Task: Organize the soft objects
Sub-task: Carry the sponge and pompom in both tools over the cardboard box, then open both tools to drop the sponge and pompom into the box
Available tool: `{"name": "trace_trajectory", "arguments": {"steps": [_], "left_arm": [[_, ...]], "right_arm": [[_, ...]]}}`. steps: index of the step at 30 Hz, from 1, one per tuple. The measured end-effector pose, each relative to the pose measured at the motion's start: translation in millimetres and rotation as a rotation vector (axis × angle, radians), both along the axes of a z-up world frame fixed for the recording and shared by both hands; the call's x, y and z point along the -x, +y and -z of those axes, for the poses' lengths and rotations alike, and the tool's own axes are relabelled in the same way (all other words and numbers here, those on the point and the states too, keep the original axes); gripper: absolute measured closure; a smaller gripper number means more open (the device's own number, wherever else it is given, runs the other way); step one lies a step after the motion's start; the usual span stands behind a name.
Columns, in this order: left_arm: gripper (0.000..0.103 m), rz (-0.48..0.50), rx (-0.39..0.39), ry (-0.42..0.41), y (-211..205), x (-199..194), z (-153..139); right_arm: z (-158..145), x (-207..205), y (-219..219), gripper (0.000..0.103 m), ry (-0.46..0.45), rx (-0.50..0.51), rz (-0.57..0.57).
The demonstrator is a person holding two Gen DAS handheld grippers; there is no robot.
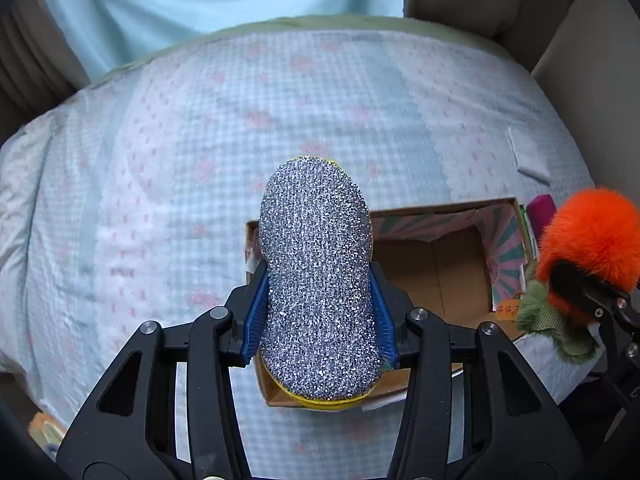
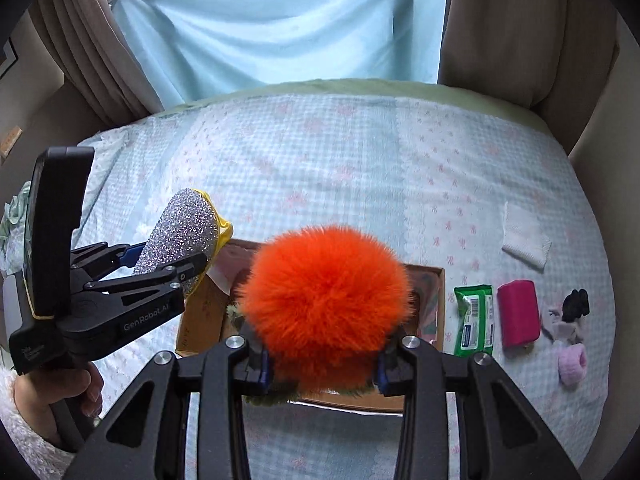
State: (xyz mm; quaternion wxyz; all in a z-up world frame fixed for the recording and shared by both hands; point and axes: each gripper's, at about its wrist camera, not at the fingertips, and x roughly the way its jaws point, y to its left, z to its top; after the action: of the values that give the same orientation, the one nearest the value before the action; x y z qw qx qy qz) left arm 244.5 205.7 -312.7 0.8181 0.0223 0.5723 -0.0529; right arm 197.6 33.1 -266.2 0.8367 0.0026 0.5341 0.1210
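Observation:
My left gripper (image 1: 318, 312) is shut on a silver glittery scrub sponge (image 1: 316, 264) with a yellow underside, held above the left end of an open cardboard box (image 1: 436, 276). My right gripper (image 2: 322, 368) is shut on a fluffy orange pom-pom toy (image 2: 324, 296) with green furry trim, held over the same box (image 2: 434, 320). The left gripper and sponge (image 2: 180, 240) show at the left of the right wrist view; the orange toy (image 1: 588, 248) shows at the right of the left wrist view.
The box lies on a bed with a pale checked cover (image 2: 340, 168). Right of the box lie a green wipes pack (image 2: 474, 320), a pink pouch (image 2: 518, 312), a black item (image 2: 576, 304), a lilac soft item (image 2: 572, 360) and a white folded cloth (image 2: 524, 240). Curtains hang behind.

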Motion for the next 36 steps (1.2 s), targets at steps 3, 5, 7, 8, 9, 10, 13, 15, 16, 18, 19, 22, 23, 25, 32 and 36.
{"name": "trace_trajectory", "arguments": {"steps": [3,5,7,8,9,10,13,15,16,18,19,22,23,25,32,36], "left_arm": [[0.061,0.014,0.002,0.068,-7.2,-9.1,27.3],[0.061,0.030,0.000,0.110,-13.9,-15.0,44.3],[0.061,0.050,0.003,0.151,-22.5,-20.7,60.5],[0.061,0.063,0.001,0.170,-27.6,-22.4,67.8],[0.061,0.078,-0.008,0.192,-33.0,-24.5,76.5],[0.061,0.091,-0.018,0.215,-37.4,-26.6,85.6],[0.061,0.102,-0.025,0.266,-44.6,-31.4,105.2],[0.061,0.102,-0.026,0.283,-46.0,-34.2,110.1],[0.061,0.105,-0.029,0.291,-47.5,-34.6,111.1],[0.061,0.115,-0.049,0.309,-49.9,-34.5,114.6],[0.061,0.111,-0.050,0.316,-49.8,-34.8,117.1],[0.061,0.085,-0.017,0.347,-44.1,-34.0,123.0],[0.061,0.086,-0.014,0.350,-43.3,-32.5,123.0],[0.047,0.094,-0.032,0.339,-44.3,-30.6,121.1],[0.000,0.125,0.005,0.303,-49.1,-31.2,104.0],[0.000,0.121,0.018,0.308,-46.6,-22.9,102.6]], "right_arm": [[31.5,-9.7,6.1,0.069,0.064,0.035,-0.015],[50.4,-13.0,5.9,0.069,0.104,0.054,-0.020],[69.6,-14.5,4.6,0.069,0.148,0.064,-0.026],[78.5,-16.7,2.9,0.069,0.167,0.065,-0.028],[87.4,-19.6,2.0,0.069,0.186,0.061,-0.030],[96.2,-21.1,1.0,0.069,0.206,0.058,-0.033],[117.3,-22.9,2.7,0.069,0.242,0.084,-0.061],[126.4,-22.3,6.1,0.069,0.253,0.099,-0.092],[129.8,-21.8,7.8,0.069,0.257,0.106,-0.110],[133.6,-20.2,9.8,0.069,0.257,0.118,-0.142],[134.1,-19.1,10.7,0.069,0.254,0.125,-0.152],[136.2,-17.7,10.5,0.069,0.256,0.133,-0.167],[136.3,-17.5,10.2,0.069,0.252,0.138,-0.169],[138.0,-17.8,10.0,0.069,0.251,0.144,-0.175],[144.0,-7.9,11.7,0.000,0.262,0.096,-0.230],[141.4,0.8,11.6,0.000,0.245,0.107,-0.251]]}}
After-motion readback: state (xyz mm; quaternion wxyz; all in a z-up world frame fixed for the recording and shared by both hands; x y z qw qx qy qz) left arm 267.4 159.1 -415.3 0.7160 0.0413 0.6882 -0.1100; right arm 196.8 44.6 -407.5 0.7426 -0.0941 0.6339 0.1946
